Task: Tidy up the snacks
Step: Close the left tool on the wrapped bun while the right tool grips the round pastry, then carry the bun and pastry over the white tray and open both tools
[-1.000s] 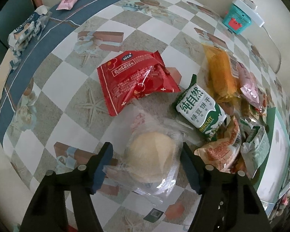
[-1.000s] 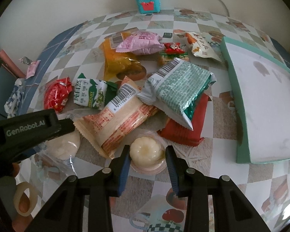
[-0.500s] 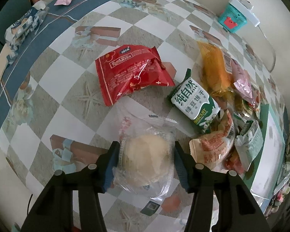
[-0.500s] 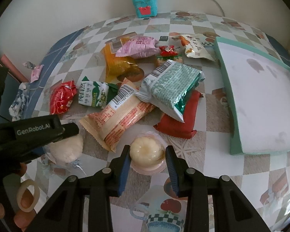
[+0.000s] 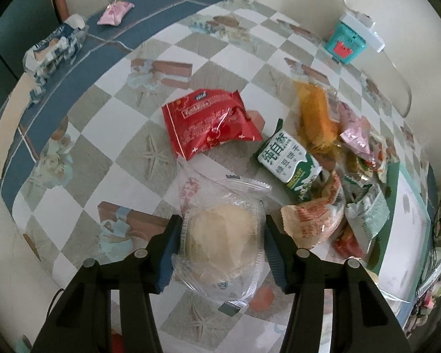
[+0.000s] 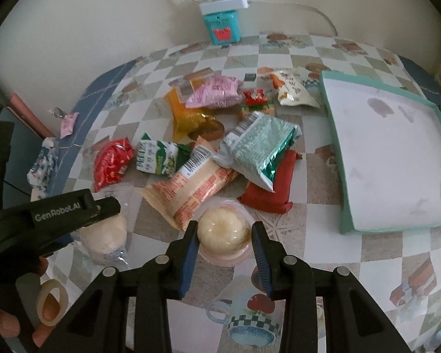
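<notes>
Left gripper [image 5: 222, 229] jaws newly closed since a second ago onto clear-wrapped pastry [image 5: 223, 235], lifted off checkered table [image 5: 82, 203], right gripper [image 6: 223, 238] clamping small round pastry cup [image 6: 222, 231], snack pile [image 6: 229, 153] beside teal tray [image 6: 342, 173]

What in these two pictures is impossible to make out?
- Red packet, right wrist view: mostly buried under the green-white packet.
- Pink sweet, left wrist view: too small to read.
- Tray, left wrist view: cut off by the picture edge.
- Left claw, right wrist view: one finger shows.
</notes>
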`<state>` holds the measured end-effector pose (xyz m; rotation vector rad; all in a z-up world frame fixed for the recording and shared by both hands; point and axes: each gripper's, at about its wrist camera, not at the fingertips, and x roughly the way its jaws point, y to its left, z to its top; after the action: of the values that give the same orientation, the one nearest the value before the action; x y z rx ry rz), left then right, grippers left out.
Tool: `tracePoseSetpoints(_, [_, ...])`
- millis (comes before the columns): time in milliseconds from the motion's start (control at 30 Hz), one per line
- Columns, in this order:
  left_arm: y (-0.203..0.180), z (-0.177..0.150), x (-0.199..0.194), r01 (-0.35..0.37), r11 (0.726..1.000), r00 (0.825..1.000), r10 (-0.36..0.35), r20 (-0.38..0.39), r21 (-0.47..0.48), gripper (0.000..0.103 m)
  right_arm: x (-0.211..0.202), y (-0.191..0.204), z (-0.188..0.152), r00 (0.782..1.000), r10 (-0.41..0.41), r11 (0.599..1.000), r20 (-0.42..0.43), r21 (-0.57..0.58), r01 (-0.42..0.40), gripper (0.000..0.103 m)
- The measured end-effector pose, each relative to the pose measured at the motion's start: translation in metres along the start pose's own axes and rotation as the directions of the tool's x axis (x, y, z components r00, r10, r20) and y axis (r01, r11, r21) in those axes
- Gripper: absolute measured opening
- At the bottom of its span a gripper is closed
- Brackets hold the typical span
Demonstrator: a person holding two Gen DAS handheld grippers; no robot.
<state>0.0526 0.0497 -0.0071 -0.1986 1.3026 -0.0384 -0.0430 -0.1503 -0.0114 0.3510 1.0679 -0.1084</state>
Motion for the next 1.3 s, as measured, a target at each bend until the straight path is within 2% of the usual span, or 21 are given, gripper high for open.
tracePoseSetpoints(267, [-0.018, -0.005, -0.020, 0.001, 0.999, 0.998, -0.004, 0.064, 0.048, 0.055, -0.021, -0.011, 0.010, 0.997, -0.016, 1.000, 0.076, 0.028, 0.014, 0.038])
tracePoseSetpoints(433, [-0.042, -0.001, -0.025, 0.006, 0.996, 0.995, -0.015, 0.094, 0.092, 0.055, -0.027, -0.034, 0.019, 0.996, -0.016, 0.995, 0.091, 0.097, 0.007, 0.038])
tracePoseSetpoints(567, [-0.070, 0.001, -0.023, 0.015, 0.989, 0.996, -0.028, 0.086, 0.145, 0.055, -0.032, -0.059, 0.026, 0.991, -0.060, 0.985, 0.122, 0.167, 0.040, 0.038])
tracePoseSetpoints(700, [-0.105, 0.000, -0.022, 0.032, 0.977, 0.995, -0.051, 0.081, 0.212, 0.055, -0.039, -0.083, 0.036, 0.972, -0.177, 0.966, 0.152, 0.214, 0.143, 0.038])
tracePoseSetpoints(767, [-0.123, 0.001, -0.024, 0.040, 0.970, 0.995, -0.062, 0.084, 0.242, 0.055, -0.041, -0.094, 0.043, 0.965, -0.206, 0.958, 0.164, 0.234, 0.165, 0.038])
tracePoseSetpoints(1000, [-0.197, 0.007, -0.030, 0.060, 0.924, 0.987, -0.110, 0.113, 0.377, 0.056, -0.046, -0.141, 0.066, 0.935, -0.312, 0.909, 0.167, 0.338, 0.243, 0.039])
tracePoseSetpoints(1100, [-0.225, 0.008, -0.030, 0.073, 0.900, 0.984, -0.135, 0.115, 0.429, 0.056, -0.053, -0.167, 0.078, 0.915, -0.361, 0.881, 0.179, 0.388, 0.271, 0.039])
tracePoseSetpoints(1300, [-0.273, 0.009, -0.027, 0.101, 0.852, 0.978, -0.181, 0.107, 0.514, 0.056, -0.054, -0.205, 0.091, 0.894, -0.416, 0.834, 0.165, 0.460, 0.304, 0.039])
